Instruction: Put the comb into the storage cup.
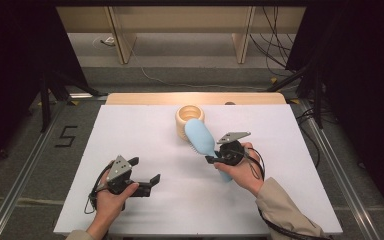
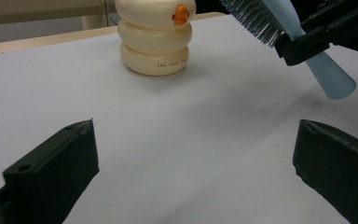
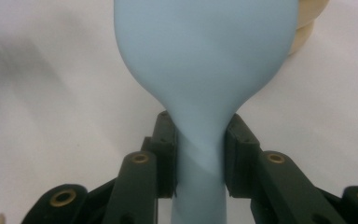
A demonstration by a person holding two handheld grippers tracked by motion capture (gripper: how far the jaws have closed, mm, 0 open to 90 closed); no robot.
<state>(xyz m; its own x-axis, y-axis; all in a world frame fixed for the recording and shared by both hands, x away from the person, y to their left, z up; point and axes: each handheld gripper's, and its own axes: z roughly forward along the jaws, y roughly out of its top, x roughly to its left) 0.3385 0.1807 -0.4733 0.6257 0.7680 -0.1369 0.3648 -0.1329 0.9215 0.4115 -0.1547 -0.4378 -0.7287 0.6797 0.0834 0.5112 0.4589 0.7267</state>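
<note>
Right tongs [image 1: 211,160] clamped on the neck of a pale blue hairbrush [image 1: 200,137]; left tongs [image 1: 147,176] apart, nothing between them, low over the near left of the desk [image 1: 130,125]. High view: desk covered by a white sheet, wooden edge showing at the far side; grey floor around it with a "5" marked at left, cables on the floor, light wooden shelving behind, dark curtains both sides. Brush head lies angled toward a cream ringed holder [image 1: 189,120] at desk centre-far, overlapping its near rim. Left gripper view: holder is three stacked cream rings with a small orange mark and dark lettering; brush bristles point down, handle flares to a rounded end, held clear of the sheet. Right gripper view: smooth oval blue back narrowing to the neck, both pads pressed on it.
</note>
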